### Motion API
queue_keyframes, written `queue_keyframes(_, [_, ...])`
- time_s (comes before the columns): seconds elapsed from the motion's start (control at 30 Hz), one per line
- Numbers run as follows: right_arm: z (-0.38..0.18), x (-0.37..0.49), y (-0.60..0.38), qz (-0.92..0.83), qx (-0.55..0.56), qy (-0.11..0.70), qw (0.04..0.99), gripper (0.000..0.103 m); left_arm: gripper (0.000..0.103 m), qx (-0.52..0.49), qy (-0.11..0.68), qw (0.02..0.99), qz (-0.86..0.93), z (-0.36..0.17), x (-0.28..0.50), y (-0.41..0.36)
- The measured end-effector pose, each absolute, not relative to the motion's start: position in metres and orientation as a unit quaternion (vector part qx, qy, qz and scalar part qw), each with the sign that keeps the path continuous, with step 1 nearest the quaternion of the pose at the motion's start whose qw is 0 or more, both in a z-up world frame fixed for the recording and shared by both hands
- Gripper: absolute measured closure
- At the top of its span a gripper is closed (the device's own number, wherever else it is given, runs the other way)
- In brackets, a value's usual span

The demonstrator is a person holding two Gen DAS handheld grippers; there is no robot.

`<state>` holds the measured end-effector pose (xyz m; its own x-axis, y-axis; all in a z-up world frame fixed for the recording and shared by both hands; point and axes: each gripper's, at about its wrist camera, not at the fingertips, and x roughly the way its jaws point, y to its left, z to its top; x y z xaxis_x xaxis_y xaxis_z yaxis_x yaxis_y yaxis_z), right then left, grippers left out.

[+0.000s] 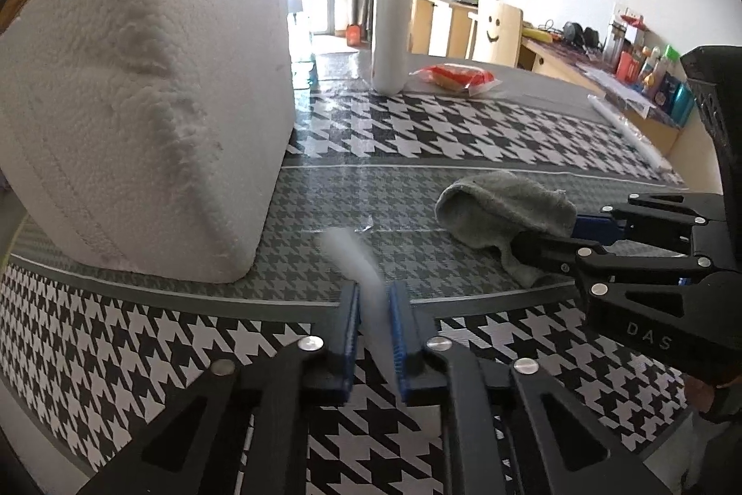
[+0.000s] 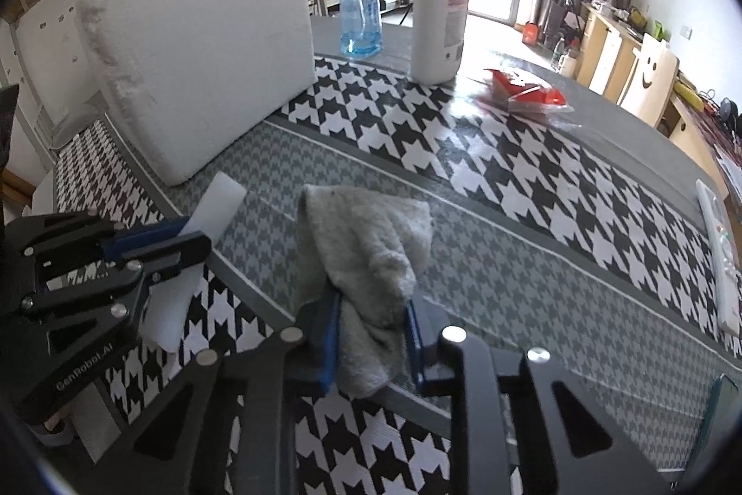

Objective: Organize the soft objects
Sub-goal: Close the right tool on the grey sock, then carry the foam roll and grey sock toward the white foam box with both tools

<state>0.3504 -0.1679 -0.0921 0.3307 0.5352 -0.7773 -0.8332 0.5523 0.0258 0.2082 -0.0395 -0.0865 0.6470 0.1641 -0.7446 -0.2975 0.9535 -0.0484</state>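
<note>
Where my two tools meet the houndstooth-patterned black, white and grey table cover [image 2: 510, 179], each is clamped on something soft. My right gripper [image 2: 373, 337] has its blue pads pressed into the near end of a crumpled grey terry cloth [image 2: 371, 244], which bunches up between the jaws and spreads forward over the fine grey band of the cover. My left gripper [image 1: 373, 332] is pinched almost fully together on a thin, pale white flat strip [image 1: 357, 258], blurred in its own view; the right-wrist view shows the strip [image 2: 218, 207] jutting past the fingers, just left of the cloth. Behind the strip stands a large white foam block [image 1: 139, 100], its rough face turned toward me. Farther back on the cover stand a tall white pump bottle with a red top [image 1: 393, 26] and a clear blue spray bottle [image 2: 359, 17]. Right of the pump bottle lies a red plastic packet [image 1: 457, 77]. At the cover's right edge lies a white remote control [image 2: 721, 258].
</note>
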Motion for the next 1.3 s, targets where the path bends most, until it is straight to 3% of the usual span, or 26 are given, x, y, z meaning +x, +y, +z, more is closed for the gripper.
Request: queue_keyframes(1.3, [-0.037,0.332,-0.211,0.407,-0.106,0.33,0.845,0.075,0.093,-0.028,0.343,0.935,0.09,-0.037,0.195,-0.049])
